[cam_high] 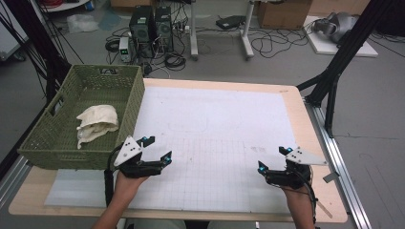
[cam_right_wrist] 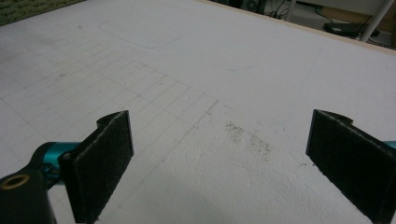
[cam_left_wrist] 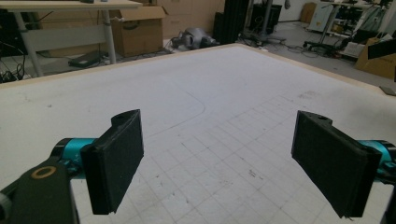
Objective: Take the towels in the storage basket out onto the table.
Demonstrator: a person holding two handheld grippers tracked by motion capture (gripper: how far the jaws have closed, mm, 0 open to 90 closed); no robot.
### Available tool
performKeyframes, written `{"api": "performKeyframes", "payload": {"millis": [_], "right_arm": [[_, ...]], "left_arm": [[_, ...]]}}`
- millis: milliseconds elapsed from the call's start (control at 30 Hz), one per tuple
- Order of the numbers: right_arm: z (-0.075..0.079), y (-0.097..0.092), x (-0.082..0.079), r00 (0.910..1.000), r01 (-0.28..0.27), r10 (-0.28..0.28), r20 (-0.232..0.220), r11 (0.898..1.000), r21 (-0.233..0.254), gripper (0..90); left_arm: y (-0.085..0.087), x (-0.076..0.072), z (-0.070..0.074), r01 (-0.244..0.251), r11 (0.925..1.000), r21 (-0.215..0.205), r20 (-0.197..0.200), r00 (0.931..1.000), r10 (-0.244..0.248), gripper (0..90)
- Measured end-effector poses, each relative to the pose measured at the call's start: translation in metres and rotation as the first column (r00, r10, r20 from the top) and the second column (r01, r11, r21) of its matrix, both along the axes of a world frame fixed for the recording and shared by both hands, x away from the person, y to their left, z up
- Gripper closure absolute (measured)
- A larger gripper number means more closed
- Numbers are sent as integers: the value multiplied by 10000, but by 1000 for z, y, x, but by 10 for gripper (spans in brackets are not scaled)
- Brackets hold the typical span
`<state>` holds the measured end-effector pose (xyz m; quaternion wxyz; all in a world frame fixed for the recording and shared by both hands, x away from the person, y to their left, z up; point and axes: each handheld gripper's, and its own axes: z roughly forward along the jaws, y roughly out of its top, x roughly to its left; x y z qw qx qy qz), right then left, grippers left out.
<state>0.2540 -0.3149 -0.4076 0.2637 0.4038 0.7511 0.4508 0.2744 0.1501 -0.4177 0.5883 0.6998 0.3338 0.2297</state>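
Both tongs stand wide open with nothing between the jaws: the left gripper [cam_high: 156, 149] hovers over the white mat [cam_high: 224, 124] just beside the green basket [cam_high: 57, 138], the right gripper [cam_high: 274, 159] well apart near the mat's other side. A cream cloth [cam_high: 98, 121] lies crumpled in the basket, beyond the left tongs. Each forearm comes in low from the table's near edge, cut off at the frame, hands wrapped around the grips.

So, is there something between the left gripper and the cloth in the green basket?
Yes. The cream cloth lies inside the green basket, and the basket's near wall rises between it and the open left gripper, which is beside the basket's near right corner. Reaching the cloth would probably mean going over the rim.
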Motion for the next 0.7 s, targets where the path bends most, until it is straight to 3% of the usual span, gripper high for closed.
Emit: {"api": "performKeyframes", "payload": {"millis": [267, 700], "right_arm": [[-1, -2, 1, 10000, 18, -18, -24, 10000, 73, 65], [-1, -3, -3, 9998, 146, -144, -97, 9996, 227, 65]], "left_arm": [[-1, 1, 1, -69, 10000, 21, 176, 9998, 69, 182], [-2, 4, 4, 14, 9997, -230, 53, 10000, -13, 183]]}}
